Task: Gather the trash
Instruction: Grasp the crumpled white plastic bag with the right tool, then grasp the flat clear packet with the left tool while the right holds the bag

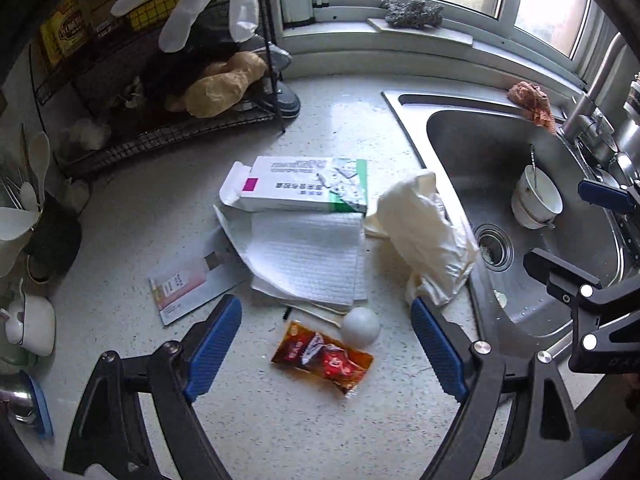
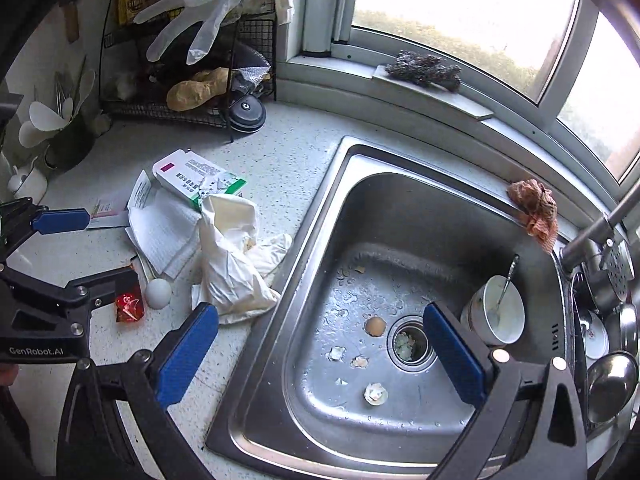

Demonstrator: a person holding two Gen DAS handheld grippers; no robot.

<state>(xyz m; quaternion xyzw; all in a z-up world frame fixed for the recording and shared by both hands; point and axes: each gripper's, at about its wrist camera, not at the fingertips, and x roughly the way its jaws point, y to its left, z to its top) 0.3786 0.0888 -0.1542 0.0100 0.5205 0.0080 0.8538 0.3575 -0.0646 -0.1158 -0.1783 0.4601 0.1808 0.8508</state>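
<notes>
Trash lies on the speckled counter: a red sauce packet (image 1: 322, 357), a white egg (image 1: 360, 327), a white-and-green carton (image 1: 296, 185), white paper towels (image 1: 308, 258), a leaflet (image 1: 192, 286) and a crumpled cream glove (image 1: 428, 236). My left gripper (image 1: 326, 354) is open and empty, low over the packet and egg. My right gripper (image 2: 320, 356) is open and empty above the sink (image 2: 320, 440), where eggshell bits (image 2: 375, 394) lie near the drain. The glove (image 2: 232, 264), egg (image 2: 158, 293) and packet (image 2: 130, 306) also show in the right wrist view.
A wire rack (image 1: 168, 128) with ginger stands at the back left. Cups and a utensil holder (image 1: 48, 240) line the left edge. A bowl with a spoon (image 2: 496, 316) sits in the sink, dishes at its right, a rag (image 2: 536, 208) on its rim.
</notes>
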